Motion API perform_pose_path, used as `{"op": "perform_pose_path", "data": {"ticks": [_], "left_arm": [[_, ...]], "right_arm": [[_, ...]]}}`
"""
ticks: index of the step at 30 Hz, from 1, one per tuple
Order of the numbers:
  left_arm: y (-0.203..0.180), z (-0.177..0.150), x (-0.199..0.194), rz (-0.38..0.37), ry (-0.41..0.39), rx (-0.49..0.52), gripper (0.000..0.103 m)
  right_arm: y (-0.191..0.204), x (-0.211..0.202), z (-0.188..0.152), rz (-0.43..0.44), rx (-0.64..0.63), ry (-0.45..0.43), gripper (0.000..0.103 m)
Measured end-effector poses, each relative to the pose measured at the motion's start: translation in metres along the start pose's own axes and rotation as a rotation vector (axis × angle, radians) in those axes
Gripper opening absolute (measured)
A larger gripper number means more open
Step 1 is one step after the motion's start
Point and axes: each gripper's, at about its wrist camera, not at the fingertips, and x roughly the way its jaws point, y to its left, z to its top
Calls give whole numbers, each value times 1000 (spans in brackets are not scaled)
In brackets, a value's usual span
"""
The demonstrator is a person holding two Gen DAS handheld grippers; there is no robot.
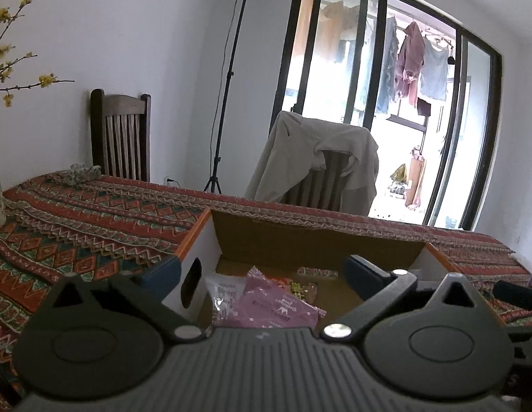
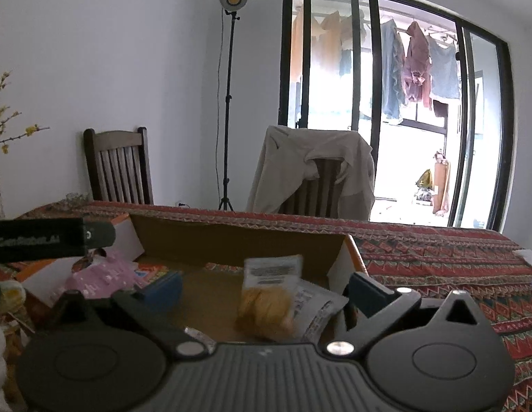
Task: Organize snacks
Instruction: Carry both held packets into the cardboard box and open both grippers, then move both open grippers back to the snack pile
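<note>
I have both tools spread wide, gripping nothing — the left gripper over the pink snack packet in the cardboard box, the right gripper over a blurred yellow snack bag by the box's right wall.

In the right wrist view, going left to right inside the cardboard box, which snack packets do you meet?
Pink packet → blurred packet with yellow contents → grey-white packet, which lies partly behind the yellow one, by the box's right wall.
</note>
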Motion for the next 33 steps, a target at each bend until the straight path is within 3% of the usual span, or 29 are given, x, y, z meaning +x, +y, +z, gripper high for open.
{"op": "perform_pose_path", "data": {"ticks": [21, 33], "left_arm": [[-2, 8, -8, 5, -25, -11, 103], [1, 22, -43, -10, -4, -18, 103]], "right_arm": [[-4, -2, 6, -9, 20, 9, 103], [-7, -29, 22, -7, 32, 31, 103]]}}
